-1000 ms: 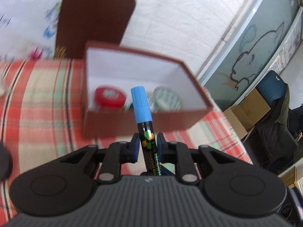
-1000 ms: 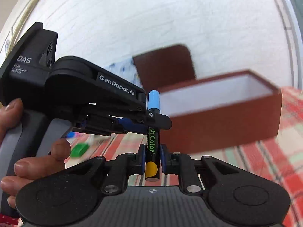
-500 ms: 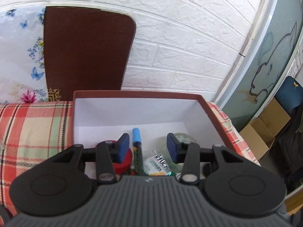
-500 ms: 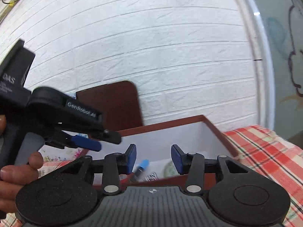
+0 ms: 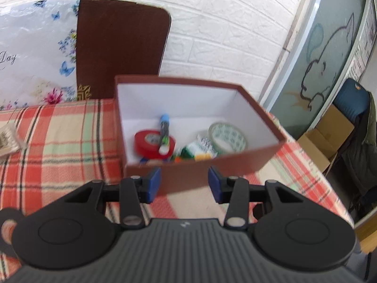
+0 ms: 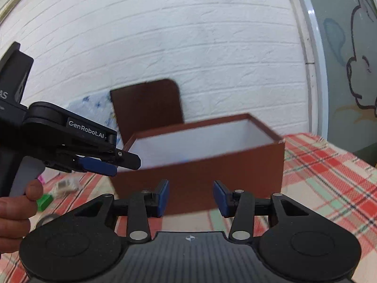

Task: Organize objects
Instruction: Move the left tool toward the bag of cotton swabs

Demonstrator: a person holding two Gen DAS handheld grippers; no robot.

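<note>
Blue-capped marker [image 5: 164,134], slightly blurred, across red tape roll [image 5: 154,144]

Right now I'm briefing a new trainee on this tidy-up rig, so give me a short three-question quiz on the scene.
1. True or false: the blue-capped marker lies inside the brown box.
2. What does the marker rest across? A) the red tape roll B) the clear tape roll C) the plaid tablecloth
3. Fill in: the left gripper and the right gripper both stand ____, nothing between their pads.

Key: 1 true; 2 A; 3 open. The jaws of both have just been opening.
</note>
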